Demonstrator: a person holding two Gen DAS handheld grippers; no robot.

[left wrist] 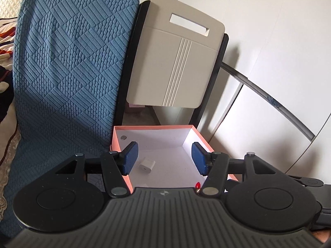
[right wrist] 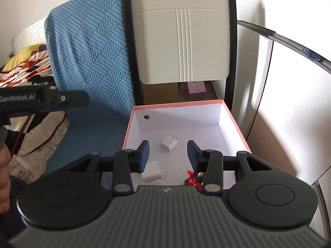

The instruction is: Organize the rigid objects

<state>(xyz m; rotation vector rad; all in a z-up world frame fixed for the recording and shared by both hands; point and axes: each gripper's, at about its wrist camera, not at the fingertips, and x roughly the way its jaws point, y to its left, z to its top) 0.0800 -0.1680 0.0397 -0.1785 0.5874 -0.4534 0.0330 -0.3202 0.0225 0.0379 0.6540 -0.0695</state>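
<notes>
- Salmon-pink cardboard box (right wrist: 235, 124) with a white inside stands open beside a blue quilted cushion (right wrist: 89, 62), in front of a cream plastic panel with a slot handle (right wrist: 182, 41).
- White square wall charger with two metal prongs (right wrist: 169, 143) lies on the box floor, near the middle, clear of every wall.
- Second white square block (right wrist: 152, 170) lies near the box's front edge toward its left wall, with a thin metal pin (right wrist: 164, 174) just beside it.
- Small red glossy item with dark and gold parts (right wrist: 192, 178) sits near the front edge toward the right wall; what it is cannot be told.
- Small dark round spot (right wrist: 147, 117) shows on the left wall near the back left corner.
- Left gripper (left wrist: 164, 161) hovers over the box with its blue pads apart and nothing between them; the charger (left wrist: 147, 163) lies below, untouched.
- Right gripper (right wrist: 168, 157) hovers over the front of the box, its pads also apart and empty.
- Patterned bedding (right wrist: 26, 68) lies at the far left, beyond the cushion.
</notes>
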